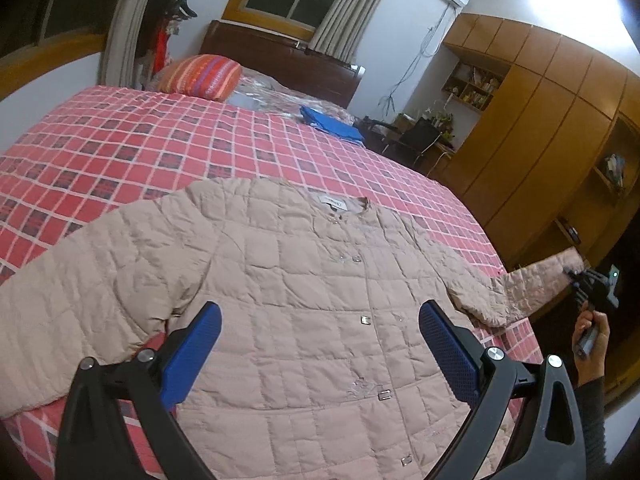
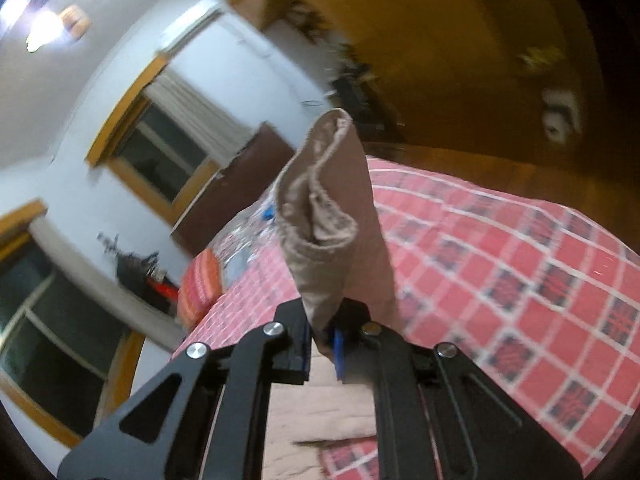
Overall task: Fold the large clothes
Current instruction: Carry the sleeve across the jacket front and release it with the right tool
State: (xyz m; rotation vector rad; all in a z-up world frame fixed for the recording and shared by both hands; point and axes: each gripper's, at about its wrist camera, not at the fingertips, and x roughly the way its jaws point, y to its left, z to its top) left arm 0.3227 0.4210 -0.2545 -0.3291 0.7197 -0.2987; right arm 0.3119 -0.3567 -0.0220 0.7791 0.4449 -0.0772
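Jacket (image 1: 304, 300): flat on bed (image 1: 120, 140), buttoned, unfolded. Our right tool (image 2: 322, 344), at 3 o'clock, pinches sleeve cuff (image 2: 320, 208); left tool (image 1: 320, 344) gapes empty above the hem. All folds remain.

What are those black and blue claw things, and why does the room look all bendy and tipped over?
Those claws are grabbing tools. A person holds one in each hand, and each tool has a small camera with a rounded lens, which bends the room. One picture comes from the left gripper: its blue jaws are wide apart, holding nothing, above a beige quilted jacket spread flat on a bed with a red checked cover. At that picture's edge you can see the person's hand holding the other tool. The tilted picture comes from the right gripper: its jaws are pinched shut on the jacket's sleeve, lifting its cuff. A striped pillow lies further back.
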